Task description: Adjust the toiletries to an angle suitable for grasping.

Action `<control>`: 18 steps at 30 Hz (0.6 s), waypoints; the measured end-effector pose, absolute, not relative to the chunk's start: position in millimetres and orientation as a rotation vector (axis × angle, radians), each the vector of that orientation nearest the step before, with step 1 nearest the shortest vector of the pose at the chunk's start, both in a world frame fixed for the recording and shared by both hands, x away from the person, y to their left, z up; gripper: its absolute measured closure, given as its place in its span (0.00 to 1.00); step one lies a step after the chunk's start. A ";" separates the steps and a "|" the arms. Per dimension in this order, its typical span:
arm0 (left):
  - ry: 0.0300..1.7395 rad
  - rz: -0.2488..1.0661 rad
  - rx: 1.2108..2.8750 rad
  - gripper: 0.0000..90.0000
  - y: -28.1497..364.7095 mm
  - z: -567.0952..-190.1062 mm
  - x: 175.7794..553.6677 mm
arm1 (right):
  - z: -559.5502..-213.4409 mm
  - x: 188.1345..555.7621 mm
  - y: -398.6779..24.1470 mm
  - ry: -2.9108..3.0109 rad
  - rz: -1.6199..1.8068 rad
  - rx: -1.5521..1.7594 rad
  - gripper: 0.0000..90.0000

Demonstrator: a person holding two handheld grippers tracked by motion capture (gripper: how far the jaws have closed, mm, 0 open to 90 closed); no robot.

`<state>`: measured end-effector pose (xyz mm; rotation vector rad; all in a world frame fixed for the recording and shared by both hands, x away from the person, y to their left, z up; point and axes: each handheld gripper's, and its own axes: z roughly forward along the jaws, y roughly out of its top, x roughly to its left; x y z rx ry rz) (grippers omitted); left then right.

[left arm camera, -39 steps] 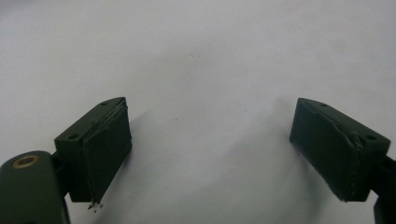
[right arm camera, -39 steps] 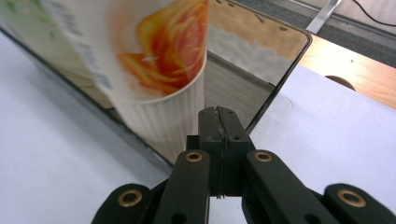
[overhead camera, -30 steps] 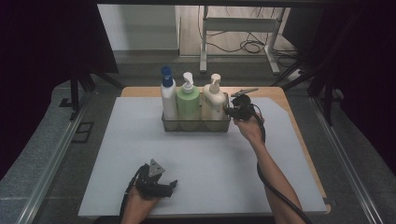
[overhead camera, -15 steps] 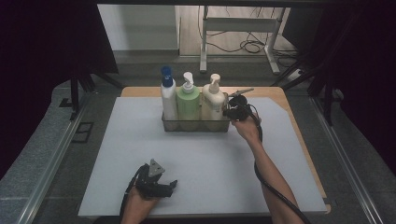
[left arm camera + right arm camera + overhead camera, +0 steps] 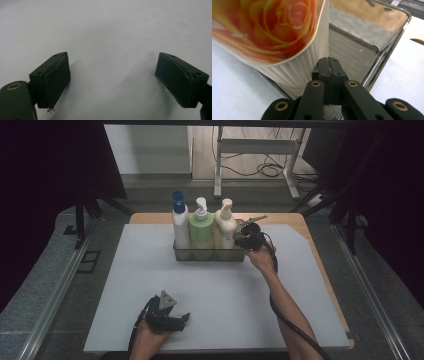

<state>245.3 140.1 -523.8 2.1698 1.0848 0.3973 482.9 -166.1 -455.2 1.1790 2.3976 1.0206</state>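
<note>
Cream pump bottle [image 5: 226, 229] w/ a rose print [image 5: 274, 27] stands upright at the right end of a clear caddy [image 5: 210, 254], next to a green bottle [image 5: 201, 232] and a white bottle w/ blue cap [image 5: 180, 227]; the caddy sits toward the far edge of the white mat [image 5: 125, 285].

Right gripper [image 5: 329, 62] is at the caddy's right end, jaws pressed together w/ nothing between them, tips poking down into the gap just beside the cream bottle's ribbed base. Left gripper [image 5: 182, 320] rests near the front of the mat, well apart from the caddy, jaws spread wide over bare mat.

Handling, as a judgement: the bottle is prob. rigid plastic, smooth and a bit slippery on the printed face, and its weight depends on fill, which can't be told. It looks top-heavy w/ the pump head, so a grip at the neck or upper body should lift it straighter than one low down. The ribbed lower part would give the pads better bite. The caddy wall is thin and clear and could slide or tip if the bottle is levered sideways; lifting straight up seems safest.
</note>
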 end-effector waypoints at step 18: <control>1.086 0.397 2.170 0.13 140.0 -523.7 245.3 | -453.0 478.8 -152.3 2.424 1.021 1.121 1.00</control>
